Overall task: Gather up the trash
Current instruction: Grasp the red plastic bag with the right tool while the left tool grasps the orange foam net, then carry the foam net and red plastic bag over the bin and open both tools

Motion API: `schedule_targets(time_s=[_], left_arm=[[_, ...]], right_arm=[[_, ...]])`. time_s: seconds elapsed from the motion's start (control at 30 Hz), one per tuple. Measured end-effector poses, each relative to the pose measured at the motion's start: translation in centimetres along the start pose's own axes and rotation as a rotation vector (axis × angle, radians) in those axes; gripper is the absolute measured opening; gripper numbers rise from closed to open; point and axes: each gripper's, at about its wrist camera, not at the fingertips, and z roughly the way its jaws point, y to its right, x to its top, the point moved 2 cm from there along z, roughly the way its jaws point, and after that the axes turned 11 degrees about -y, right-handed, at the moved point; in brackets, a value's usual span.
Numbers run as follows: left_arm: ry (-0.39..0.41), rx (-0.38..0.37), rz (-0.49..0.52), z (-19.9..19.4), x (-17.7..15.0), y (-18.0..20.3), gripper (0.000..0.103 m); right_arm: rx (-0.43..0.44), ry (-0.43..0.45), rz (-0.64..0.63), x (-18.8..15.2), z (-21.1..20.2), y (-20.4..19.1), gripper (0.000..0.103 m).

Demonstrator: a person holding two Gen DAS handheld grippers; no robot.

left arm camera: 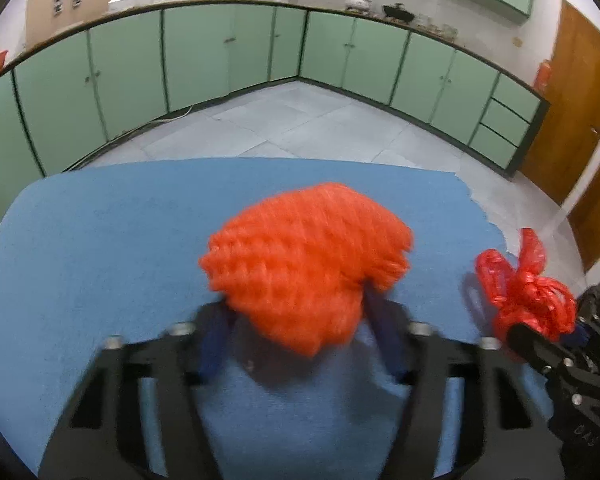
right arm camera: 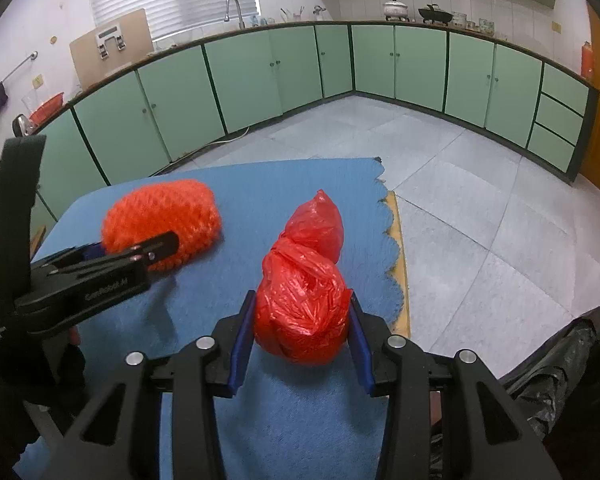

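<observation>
Both grippers angle down over the blue mat, which has bare floor past its scalloped right edge. The left gripper pinches the orange mesh bundle mid-mat, jaws partly closed around it. The right gripper squeezes the tied red plastic bag near that edge. A black trash bag sits lower right.

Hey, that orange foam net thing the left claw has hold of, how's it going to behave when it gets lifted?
The orange foam net looks airy and open-meshed, so it is probably very light. It bulges around the left claw, suggesting it squashes rather than holds firm. Its rounded shape could roll on the blue mat if dropped.
</observation>
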Motion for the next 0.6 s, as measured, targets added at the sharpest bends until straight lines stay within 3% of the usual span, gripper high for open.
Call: schedule_targets(time_s=[0.1,0.27,0.6], left_arm=[[0.013,0.002,0.032,-0.3,-0.1,0.9,0.021],[0.045,-0.019,0.022,-2.0,-1.3,1.6,0.018],[0.124,-0.022,0.018,-9.2,-6.4,1.7,0.018]], right_arm=[[0.01,0.003,-0.001,-0.2,-0.4,-0.2,0.042],[0.028,0.029,-0.014,-0.5,-2.0,-0.7,0.042],[0.053,0.087,-0.029,-2.1,-6.7,-1.7,0.042]])
